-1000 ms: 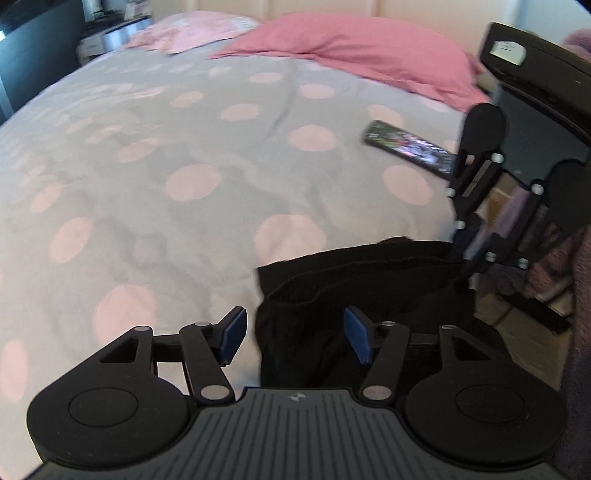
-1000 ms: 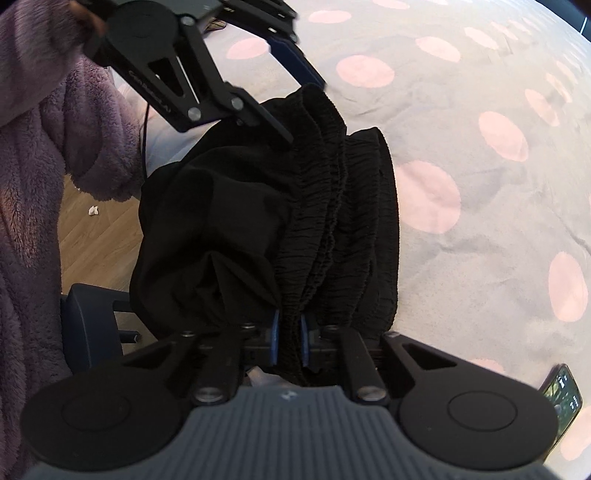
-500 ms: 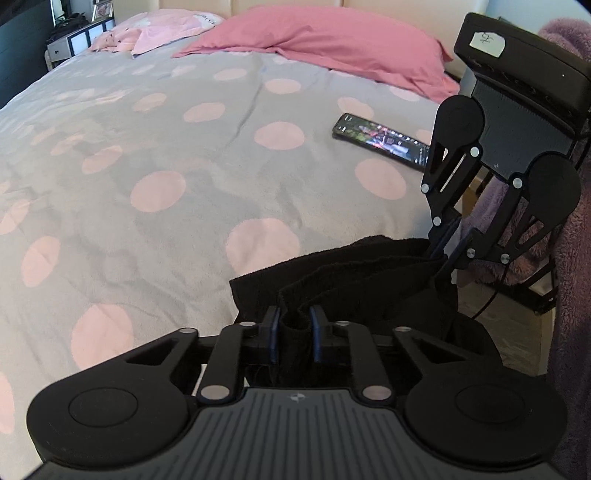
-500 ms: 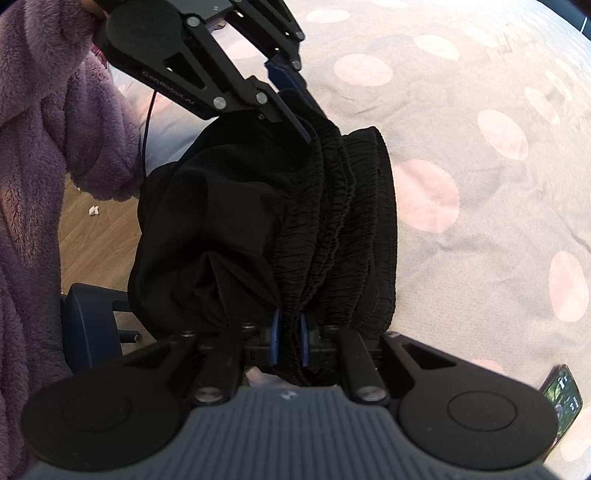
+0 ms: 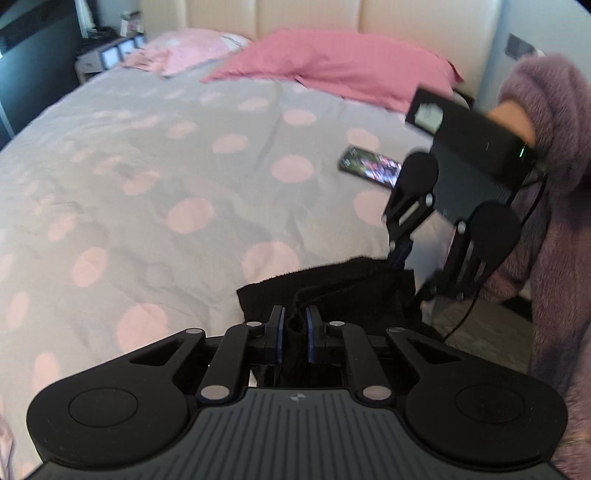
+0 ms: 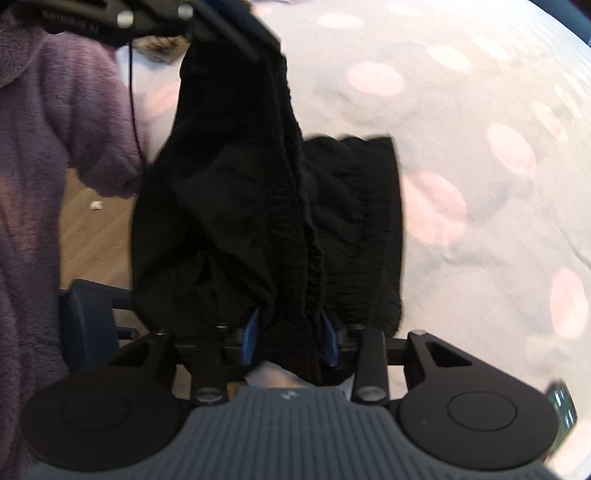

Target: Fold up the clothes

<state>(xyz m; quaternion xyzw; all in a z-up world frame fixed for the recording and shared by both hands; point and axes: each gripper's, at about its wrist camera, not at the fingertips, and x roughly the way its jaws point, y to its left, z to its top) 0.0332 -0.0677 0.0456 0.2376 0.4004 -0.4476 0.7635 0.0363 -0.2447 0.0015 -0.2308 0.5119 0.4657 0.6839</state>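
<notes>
A black garment with a gathered elastic waistband hangs at the near edge of the bed, stretched between both grippers; it fills the middle of the right wrist view. My left gripper is shut on one end of the waistband. My right gripper has its blue pads spread part way, with the waistband still lying between them. The right gripper also shows in the left wrist view at the garment's far end. The left gripper shows at the top of the right wrist view.
The bed has a grey cover with pink dots. A phone lies on it at the right. Two pink pillows lie at the headboard. Wooden floor and a dark blue object lie beside the bed.
My left gripper closed on the waistband and lifted its end. The right gripper's pads, shut before, have spread apart. The garment now hangs stretched and higher.
</notes>
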